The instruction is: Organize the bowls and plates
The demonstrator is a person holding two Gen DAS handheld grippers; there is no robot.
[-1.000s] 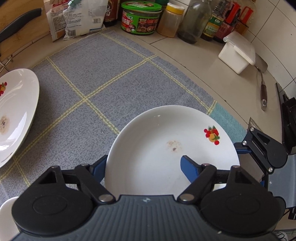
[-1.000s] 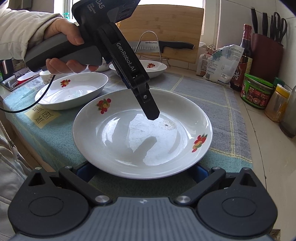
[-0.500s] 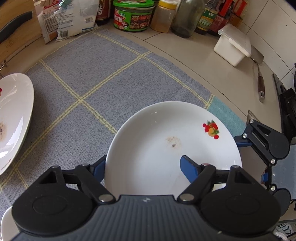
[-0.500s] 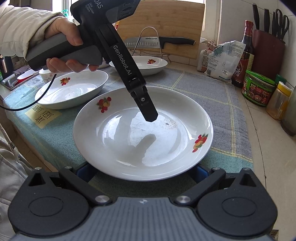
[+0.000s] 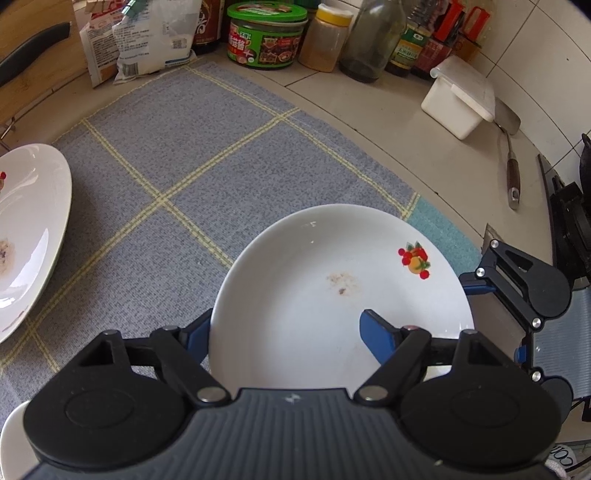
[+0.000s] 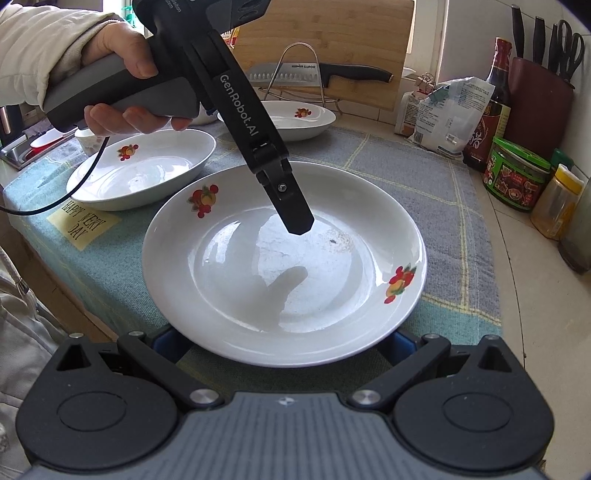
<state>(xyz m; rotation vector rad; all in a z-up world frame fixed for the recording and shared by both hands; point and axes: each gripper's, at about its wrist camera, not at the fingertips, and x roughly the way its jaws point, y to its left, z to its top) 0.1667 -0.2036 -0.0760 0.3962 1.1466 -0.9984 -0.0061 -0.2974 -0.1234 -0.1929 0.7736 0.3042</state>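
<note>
Right now your left gripper [image 5: 288,332] straddles the near rim of the white plate [image 5: 332,295], with 1 blue finger [image 5: 378,334] lying over the inside of the plate and the other at the outer edge on the left; whether the pads actually pinch the rim cannot be told from either view. From the right wrist camera, that same left gripper [image 6: 291,210] slants down from your left hand [image 6: 122,74], its dark tip above the plate's [image 6: 284,266] well.

Your right gripper [image 6: 284,339] sits wide apart, its 2 blue fingers spread on either side of the plate's near edge and mostly hidden beneath it, so contact cannot be judged.

The plate rests on the grey checked cloth [image 5: 192,155], near the cloth's teal border, with a fruit print on its rim and a small brown smudge near its centre.

Behind it stand 2 more fruit-printed dishes: a deep plate [image 6: 144,166] to the left and another plate [image 6: 295,118] farther back, in front of a wire rack holding a cleaver [image 6: 317,75].

Jars and bottles line the counter's far edge, among them a green-lidded jar [image 5: 266,35].
</note>
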